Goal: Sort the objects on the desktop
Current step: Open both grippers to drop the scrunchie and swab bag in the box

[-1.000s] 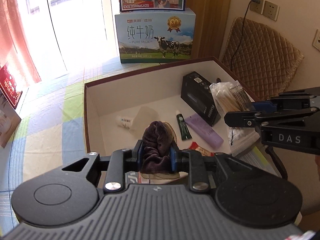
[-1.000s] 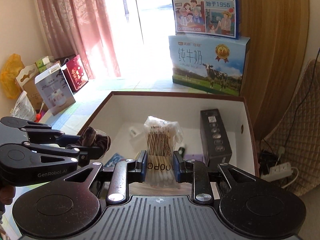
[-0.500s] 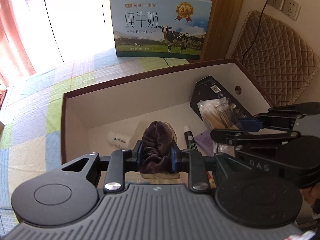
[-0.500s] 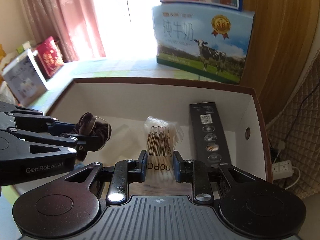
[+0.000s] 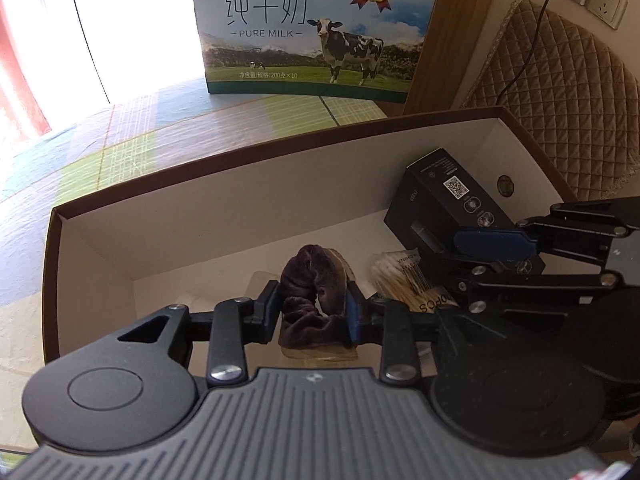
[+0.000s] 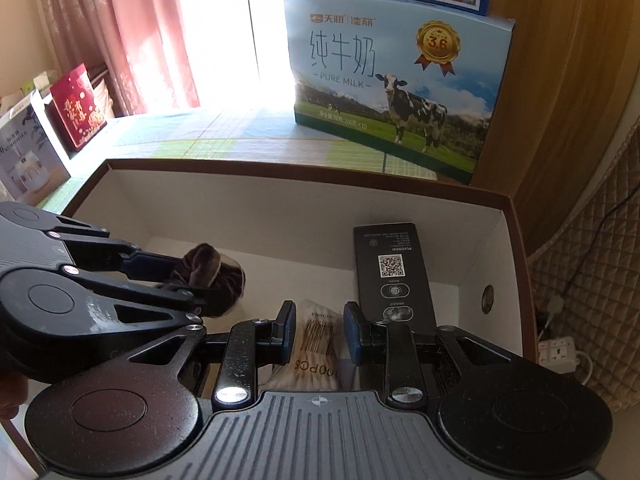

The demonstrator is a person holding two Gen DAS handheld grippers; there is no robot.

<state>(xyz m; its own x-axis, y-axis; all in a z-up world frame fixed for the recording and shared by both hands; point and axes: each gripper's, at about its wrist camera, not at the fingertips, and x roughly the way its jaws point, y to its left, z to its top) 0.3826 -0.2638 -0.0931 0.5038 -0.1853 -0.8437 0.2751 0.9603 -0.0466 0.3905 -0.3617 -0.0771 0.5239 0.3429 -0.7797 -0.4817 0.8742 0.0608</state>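
Observation:
Both grippers are over the open white box with a brown rim (image 5: 224, 168) (image 6: 280, 168). My left gripper (image 5: 314, 310) is shut on a dark purple velvet scrunchie (image 5: 310, 280), also seen in the right wrist view (image 6: 212, 276). My right gripper (image 6: 318, 330) has opened; the bag of cotton swabs (image 6: 316, 344) sits loose between its fingers, down in the box, and shows in the left wrist view (image 5: 404, 284). A black carton (image 6: 390, 272) (image 5: 448, 204) lies in the box at the right.
A blue milk carton case (image 5: 316, 28) (image 6: 396, 84) stands behind the box on the checked cloth. Red and white gift boxes (image 6: 76, 112) stand at the left by the curtain. A quilted chair back (image 5: 560, 92) is at the right.
Both grippers moved forward and lower into the box. The right gripper's jaws widened and let go of the cotton swab bag. The left still holds the scrunchie.

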